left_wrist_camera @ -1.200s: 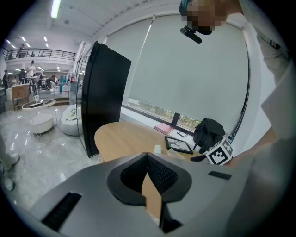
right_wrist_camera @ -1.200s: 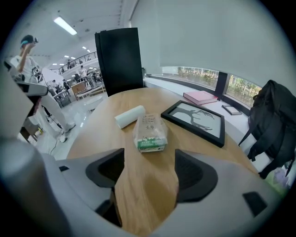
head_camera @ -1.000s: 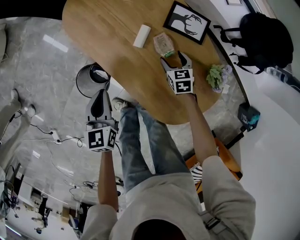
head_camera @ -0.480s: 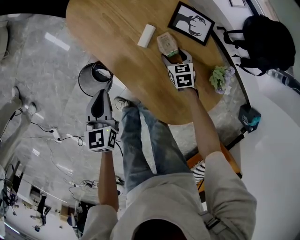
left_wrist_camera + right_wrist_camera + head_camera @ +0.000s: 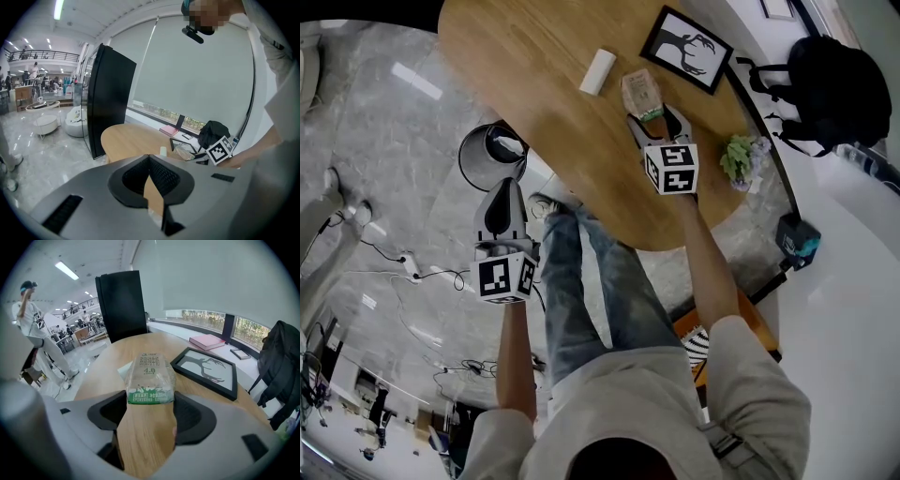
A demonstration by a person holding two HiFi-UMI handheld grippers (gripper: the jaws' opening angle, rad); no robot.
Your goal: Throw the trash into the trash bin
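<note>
Right gripper jaws stand apart, flanking the end of a creased white milk pouch with green band on the tabletop; left gripper jaws together.

On your oval wooden table, a milk carton lies flat. From it, a white roll lies at ten o'clock, a black-framed picture at one o'clock, and a small green plant at four o'clock, by the rim.
</note>
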